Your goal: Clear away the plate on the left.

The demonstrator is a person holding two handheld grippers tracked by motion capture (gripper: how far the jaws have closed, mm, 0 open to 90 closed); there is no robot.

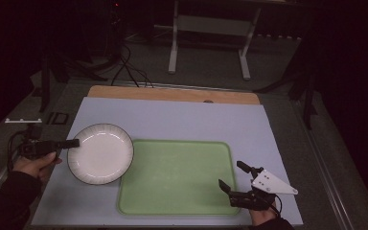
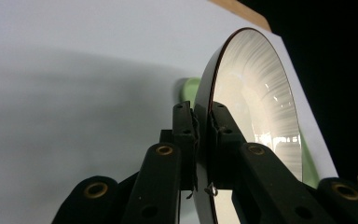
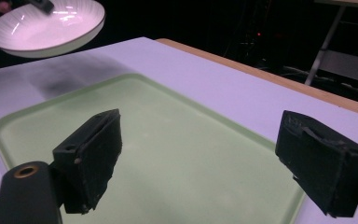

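Plate: round white ribbed ceramic plate with a dark rim point(image 1: 100, 153), left of centre in the high view, lifted above the mat.
Left gripper point(image 1: 74, 143): jaws clamped on its left rim.
Right gripper point(image 1: 232, 176): jaws apart, empty, lower right.
Advice: keep the plate level, then lower it onto the flat pale green plastic tray point(image 1: 182, 191).

Plate point(image 2: 256, 93) cut off at the bottom edge of the left gripper view, its rim hidden where the left tool point(image 2: 203, 122) pinches it. Tray point(image 2: 189, 88) mostly hidden behind the plate there. Plate point(image 3: 46, 28) cropped by the top edge in the right gripper view. Tabletop point(image 2: 74, 116) beside the plate blurred. Right hand point(image 1: 263, 215) cut off below the tray point(image 1: 177, 177).
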